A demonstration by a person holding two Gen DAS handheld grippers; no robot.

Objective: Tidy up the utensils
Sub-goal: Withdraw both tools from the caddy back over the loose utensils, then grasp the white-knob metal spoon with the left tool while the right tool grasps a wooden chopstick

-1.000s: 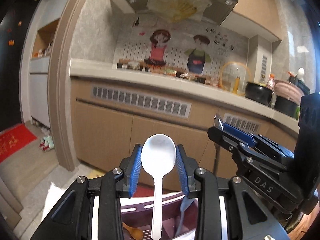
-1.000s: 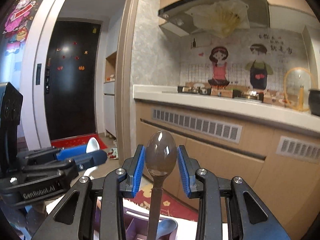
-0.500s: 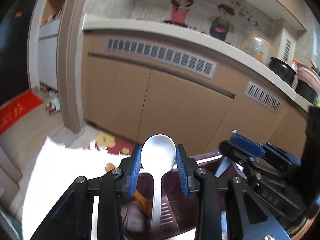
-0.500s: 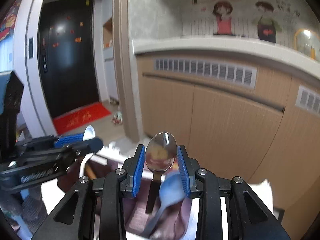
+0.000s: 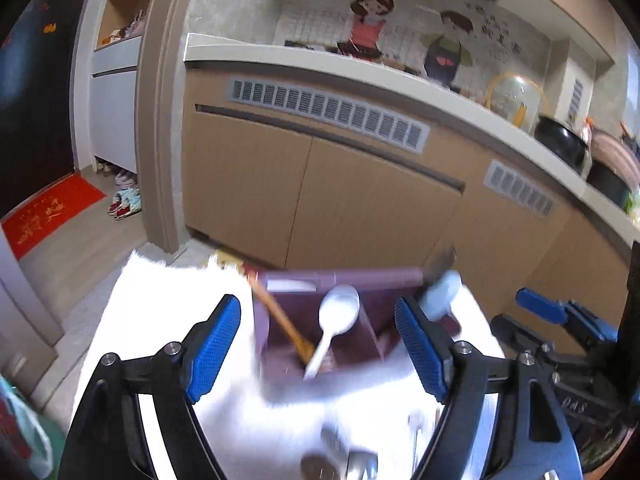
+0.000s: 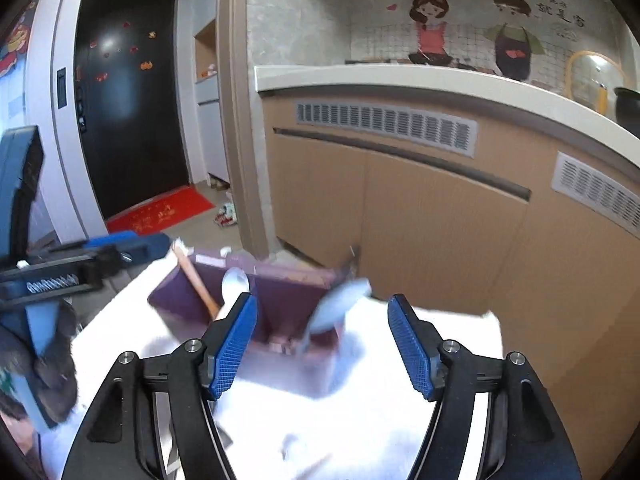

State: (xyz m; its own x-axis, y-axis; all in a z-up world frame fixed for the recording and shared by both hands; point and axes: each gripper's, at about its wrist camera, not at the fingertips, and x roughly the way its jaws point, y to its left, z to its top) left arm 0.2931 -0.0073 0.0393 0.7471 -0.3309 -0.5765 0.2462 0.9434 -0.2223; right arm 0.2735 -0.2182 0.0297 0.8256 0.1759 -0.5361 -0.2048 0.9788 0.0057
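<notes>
A purple utensil holder [image 5: 340,276] [image 6: 280,276] stands on the white cloth. A white spoon [image 5: 338,312] [image 6: 236,280] and a wooden utensil [image 5: 280,320] [image 6: 196,280] lean in its left compartment. A light-blue spoon [image 5: 440,292] [image 6: 340,304] and a blurred metal spoon [image 5: 440,260] are in the right one. My left gripper [image 5: 318,312] hangs just in front of the holder. Its jaws are opening, and neither pad touches the white spoon. My right gripper [image 6: 322,304] is beside it, its jaws also opening, with nothing pressed between the pads.
Blurred loose metal utensils [image 5: 340,464] lie on the cloth [image 5: 160,320] close under the left gripper. Kitchen cabinets [image 6: 440,220] and a counter rise beyond the table's far edge. A dark door and a red mat [image 6: 160,212] are to the left.
Both grippers have dropped and tilted down towards the holder and spread their jaws. The white spoon and the metal spoon left the pads and now stand in the holder.
</notes>
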